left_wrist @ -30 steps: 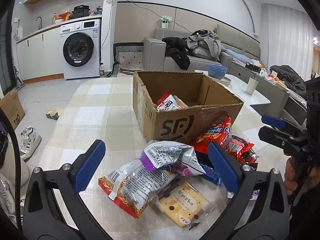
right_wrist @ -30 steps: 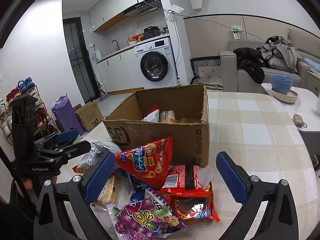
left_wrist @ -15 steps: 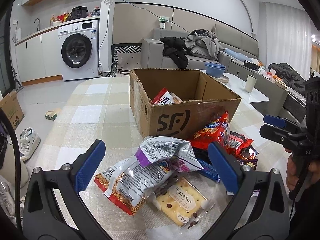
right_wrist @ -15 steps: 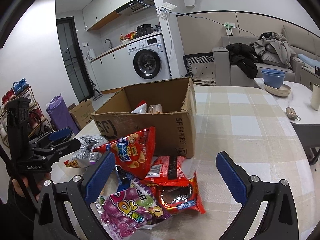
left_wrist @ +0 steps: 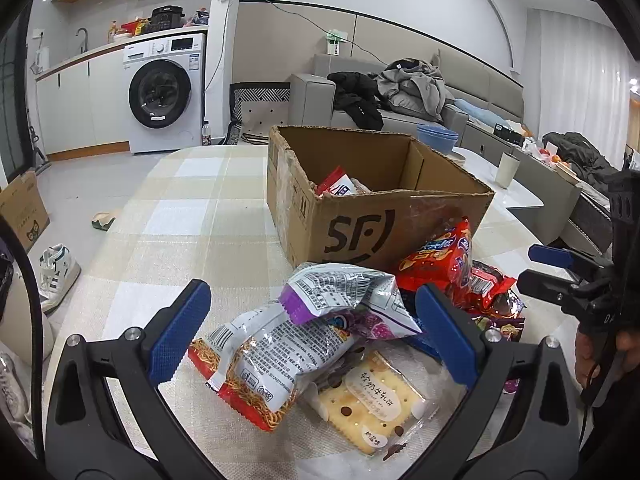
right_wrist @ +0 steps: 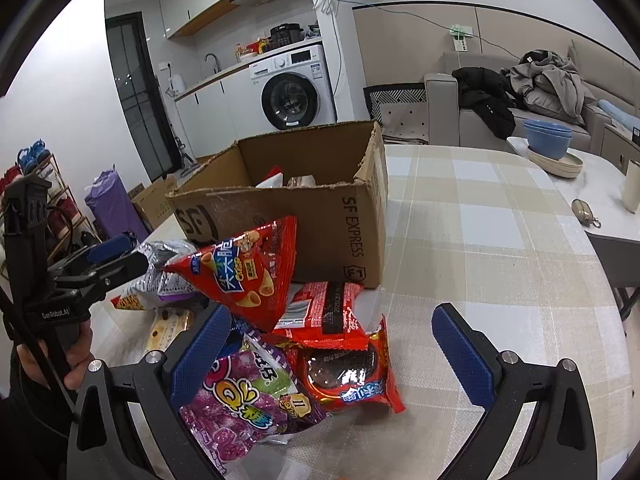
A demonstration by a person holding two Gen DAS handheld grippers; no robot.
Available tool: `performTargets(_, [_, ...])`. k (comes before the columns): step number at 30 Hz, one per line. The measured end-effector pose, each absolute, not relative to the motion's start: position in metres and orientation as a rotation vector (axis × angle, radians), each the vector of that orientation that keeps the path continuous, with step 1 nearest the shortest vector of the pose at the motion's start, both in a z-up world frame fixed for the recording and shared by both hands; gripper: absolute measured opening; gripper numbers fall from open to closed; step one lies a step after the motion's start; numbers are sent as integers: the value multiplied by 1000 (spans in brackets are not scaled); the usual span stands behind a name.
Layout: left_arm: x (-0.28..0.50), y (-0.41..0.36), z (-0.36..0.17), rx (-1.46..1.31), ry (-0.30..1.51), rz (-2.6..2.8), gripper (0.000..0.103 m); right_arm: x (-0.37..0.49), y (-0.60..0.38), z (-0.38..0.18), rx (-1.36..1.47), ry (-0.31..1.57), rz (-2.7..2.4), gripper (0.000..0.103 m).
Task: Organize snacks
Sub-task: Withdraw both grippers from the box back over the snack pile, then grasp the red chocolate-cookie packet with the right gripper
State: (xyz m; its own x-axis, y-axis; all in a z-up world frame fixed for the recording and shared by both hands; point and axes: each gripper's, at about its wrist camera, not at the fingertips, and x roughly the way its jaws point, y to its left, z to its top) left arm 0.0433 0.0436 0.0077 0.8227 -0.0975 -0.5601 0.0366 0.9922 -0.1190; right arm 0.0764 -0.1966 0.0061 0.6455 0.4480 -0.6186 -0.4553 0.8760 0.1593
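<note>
A pile of snack packets lies on the checked tablecloth in front of an open cardboard box [left_wrist: 400, 220] [right_wrist: 320, 216] that holds a few packets. My left gripper [left_wrist: 312, 332] is open above a white noodle bag [left_wrist: 268, 356], a grey and purple bag [left_wrist: 340, 292] and a cracker pack [left_wrist: 372, 404]. My right gripper [right_wrist: 332, 352] is open over a purple candy bag [right_wrist: 248, 396], a red cookie pack [right_wrist: 344, 372] and a red triangular crisp bag [right_wrist: 248, 272]. Each gripper shows in the other's view, the right gripper [left_wrist: 560, 268] and the left gripper [right_wrist: 108, 260].
A white side table [right_wrist: 592, 200] to the right carries blue bowls [right_wrist: 548, 140] and a cup [left_wrist: 508, 170]. Behind stand a sofa [left_wrist: 400, 96] with clothes and a washing machine [left_wrist: 164, 96]. Shoes [left_wrist: 56, 272] and a small carton [left_wrist: 22, 212] lie on the floor at left.
Both grippers have drifted slightly nearer and lower over the snack pile. The packets and the box have not moved, and both grippers stay open.
</note>
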Motion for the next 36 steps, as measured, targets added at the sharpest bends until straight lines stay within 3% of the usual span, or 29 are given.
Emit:
performTargets(28, [54,33,-19,-63,614,-63,102,108,-157,-25,-245,833,455,102])
performTargets(36, [54,35,-21,-69,616,-59,102,118,-153,-28,-238,860,482,82])
